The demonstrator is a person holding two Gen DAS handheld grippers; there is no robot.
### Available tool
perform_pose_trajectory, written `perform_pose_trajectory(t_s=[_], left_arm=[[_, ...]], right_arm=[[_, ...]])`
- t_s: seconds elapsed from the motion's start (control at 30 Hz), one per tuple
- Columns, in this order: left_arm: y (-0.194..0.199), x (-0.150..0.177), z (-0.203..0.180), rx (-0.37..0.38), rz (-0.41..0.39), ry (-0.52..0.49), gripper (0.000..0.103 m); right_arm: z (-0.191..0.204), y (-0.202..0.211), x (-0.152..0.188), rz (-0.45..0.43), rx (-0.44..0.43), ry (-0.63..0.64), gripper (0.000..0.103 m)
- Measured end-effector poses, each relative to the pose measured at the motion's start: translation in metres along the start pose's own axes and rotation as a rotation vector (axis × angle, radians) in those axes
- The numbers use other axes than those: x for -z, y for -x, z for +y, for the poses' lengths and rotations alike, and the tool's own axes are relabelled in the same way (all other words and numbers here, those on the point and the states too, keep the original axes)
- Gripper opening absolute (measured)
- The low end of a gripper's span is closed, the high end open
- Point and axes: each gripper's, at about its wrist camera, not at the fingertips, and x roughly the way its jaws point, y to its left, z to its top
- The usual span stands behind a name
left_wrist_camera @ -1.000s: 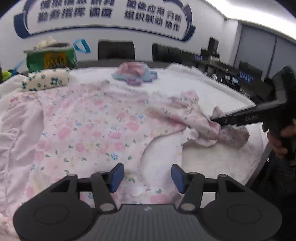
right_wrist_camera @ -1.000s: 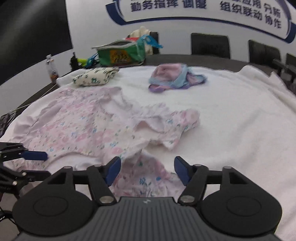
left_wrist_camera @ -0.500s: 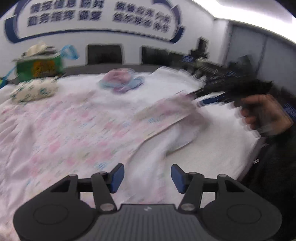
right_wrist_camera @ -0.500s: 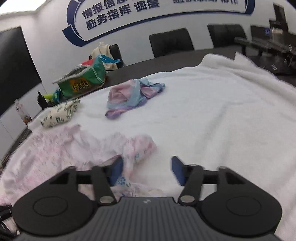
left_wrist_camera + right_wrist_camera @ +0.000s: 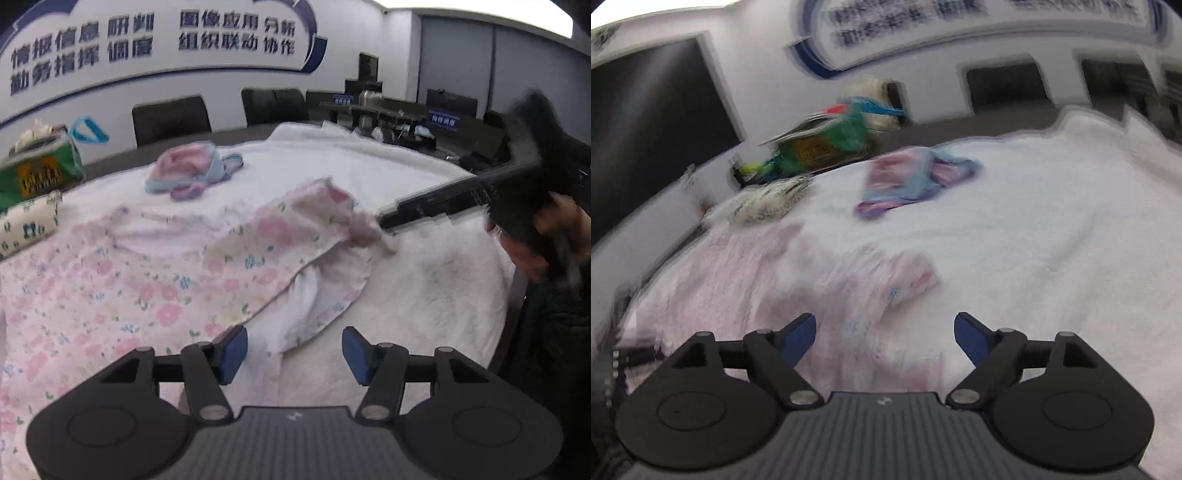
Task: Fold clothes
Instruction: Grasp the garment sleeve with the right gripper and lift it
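The floral garment [image 5: 122,280] lies spread over the left half of the towel-covered surface [image 5: 436,266], and its sleeve [image 5: 306,221], bunched near the right edge a second ago, now lies drawn out straighter. The right hand-held gripper [image 5: 884,332] has let it go; its jaws are opening over the loose cloth. The left hand-held gripper [image 5: 291,350] hovers half open, holding nothing. The cotton is thin, soft and wrinkled, and the towel fluffy. So the sleeve looks ready to fold inward.
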Motion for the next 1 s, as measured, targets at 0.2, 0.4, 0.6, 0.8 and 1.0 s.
perform_pose_trajectory(t_s=[0.2,0.4,0.6,0.8,1.0], left_arm=[[0.001,-0.004,0.007,-0.038,0.025,0.024,0.006],[0.045,-0.012,0.025,0.025,-0.053,0.067,0.002],[0.073,-0.007,0.033,0.095,-0.105,0.038,0.011],[0.05,-0.014,0.014,0.127,-0.108,0.051,0.037],[-0.004,-0.019,-0.024,0.084,-0.053,-0.024,0.037]], right_arm=[[0.019,-0.025,0.016,0.07,0.1,0.105,0.026],[0.036,0.025,-0.024,0.049,-0.1,-0.02,0.002],[0.012,0.074,-0.032,-0.001,-0.098,-0.368,0.02],[0.0,0.083,-0.031,-0.083,0.059,-0.336,0.065],[-0.024,-0.043,-0.059,0.151,0.01,-0.344,0.063]])
